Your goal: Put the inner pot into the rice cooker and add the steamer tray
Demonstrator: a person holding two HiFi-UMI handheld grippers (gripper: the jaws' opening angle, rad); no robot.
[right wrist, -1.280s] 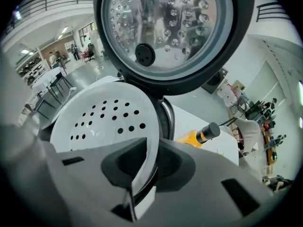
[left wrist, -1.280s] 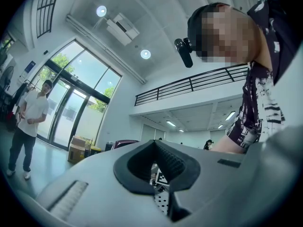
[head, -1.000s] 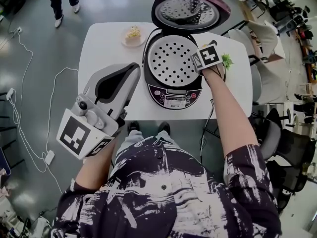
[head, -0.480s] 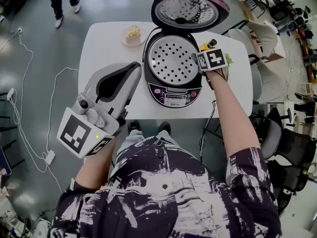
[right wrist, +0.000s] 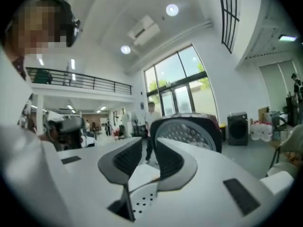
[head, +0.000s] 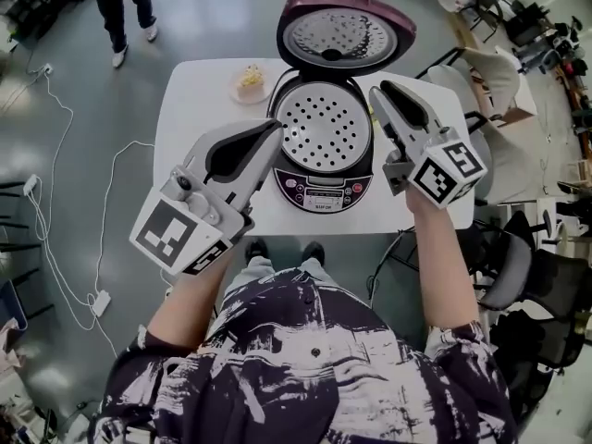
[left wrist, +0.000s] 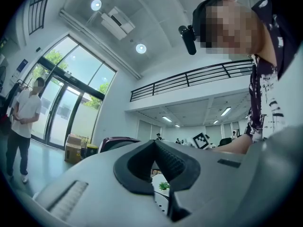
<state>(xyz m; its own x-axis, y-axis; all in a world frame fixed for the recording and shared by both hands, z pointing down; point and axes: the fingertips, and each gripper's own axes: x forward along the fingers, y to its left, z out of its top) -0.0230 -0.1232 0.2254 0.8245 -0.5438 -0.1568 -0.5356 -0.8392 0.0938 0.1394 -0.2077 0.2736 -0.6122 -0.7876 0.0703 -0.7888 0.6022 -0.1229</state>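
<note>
Right gripper [head: 385, 92] rises clear, its empty jaws closing to a slit; left gripper [head: 272, 129] has its jaws pressed together. Perforated metal steamer tray [head: 324, 126] sits in maroon-lidded rice cooker [head: 324, 187], and the task looks done.

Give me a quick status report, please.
Left gripper shut, empty. Right gripper empty, jaws just narrowed, slightly apart. Steamer tray in rice cooker, lid up. Nothing blocking.

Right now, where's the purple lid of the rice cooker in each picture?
Head view: the purple lid is at top centre, standing open.
Left gripper view: the lid is low, left of centre.
Right gripper view: the lid is in the middle, slightly right.
Shared landmark: the standing person in a white top.
</note>
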